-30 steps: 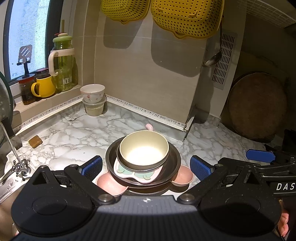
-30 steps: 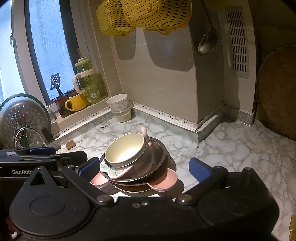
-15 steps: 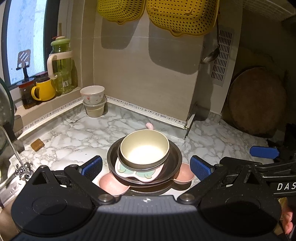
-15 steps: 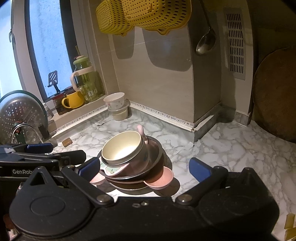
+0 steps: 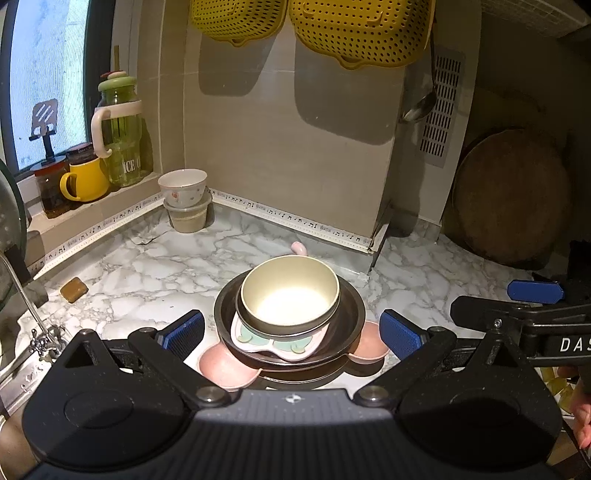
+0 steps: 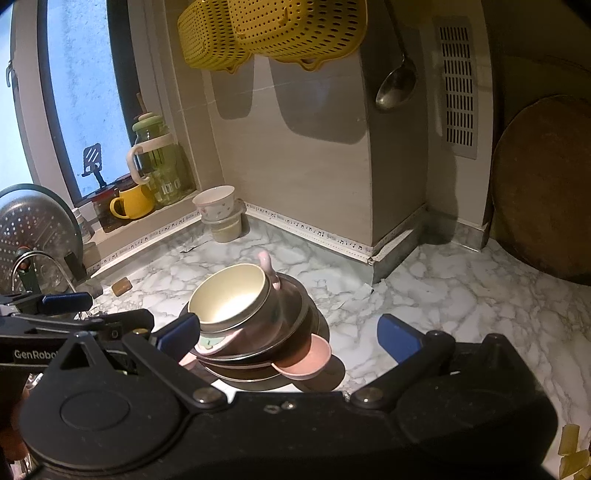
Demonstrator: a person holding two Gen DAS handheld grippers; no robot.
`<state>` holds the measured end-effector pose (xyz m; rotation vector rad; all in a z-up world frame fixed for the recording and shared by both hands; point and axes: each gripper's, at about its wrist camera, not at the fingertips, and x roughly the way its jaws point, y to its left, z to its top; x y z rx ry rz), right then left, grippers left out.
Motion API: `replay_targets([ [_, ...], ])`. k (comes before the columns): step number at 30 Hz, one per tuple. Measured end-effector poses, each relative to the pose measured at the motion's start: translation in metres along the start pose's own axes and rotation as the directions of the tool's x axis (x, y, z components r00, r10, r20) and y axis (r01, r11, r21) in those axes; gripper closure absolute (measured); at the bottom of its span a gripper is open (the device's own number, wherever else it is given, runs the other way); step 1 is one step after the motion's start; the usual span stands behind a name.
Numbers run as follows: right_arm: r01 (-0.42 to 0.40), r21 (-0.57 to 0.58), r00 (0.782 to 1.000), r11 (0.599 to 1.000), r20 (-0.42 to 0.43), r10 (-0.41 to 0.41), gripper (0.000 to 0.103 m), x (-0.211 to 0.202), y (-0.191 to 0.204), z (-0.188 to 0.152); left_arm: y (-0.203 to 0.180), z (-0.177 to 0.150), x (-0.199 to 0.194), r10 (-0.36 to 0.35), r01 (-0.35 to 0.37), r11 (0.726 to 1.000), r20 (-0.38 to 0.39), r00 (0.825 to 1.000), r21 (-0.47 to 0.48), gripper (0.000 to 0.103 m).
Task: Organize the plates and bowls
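Note:
A stack of dishes stands on the marble counter (image 5: 155,273). A cream bowl (image 5: 290,295) with a dark outside sits on top, on a pink divided plate (image 5: 280,341), a dark brown plate (image 5: 349,314) and a pink eared plate (image 5: 221,363). My left gripper (image 5: 291,332) is open and empty, its jaws either side of the stack's near edge. My right gripper (image 6: 290,330) is open and empty, just right of the stack (image 6: 251,317). The right gripper also shows at the right edge of the left wrist view (image 5: 535,291).
A white bowl on a plastic tub (image 5: 184,201) stands in the back corner. A yellow mug (image 5: 86,179) and green jar (image 5: 120,147) sit on the sill. Yellow colanders (image 5: 354,29) hang above. A round wooden board (image 5: 511,199) leans at right. A faucet (image 5: 22,295) is at left.
Both grippers have drawn back and up slightly from the stack, so the stack sits a little lower and smaller in the views. Both stay open.

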<state>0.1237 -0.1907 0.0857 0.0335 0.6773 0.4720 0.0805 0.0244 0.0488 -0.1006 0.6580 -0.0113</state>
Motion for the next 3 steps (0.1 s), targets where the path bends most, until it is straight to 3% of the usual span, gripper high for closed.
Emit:
replay_targets([
  [3,-0.002,-0.003,1.000,1.000,-0.005,0.002,0.000,0.0025,-0.0004,0.0010,-0.0008,0.0002,0.0017,0.001,-0.001,1.000,-0.006,1.000,0.000,0.001],
])
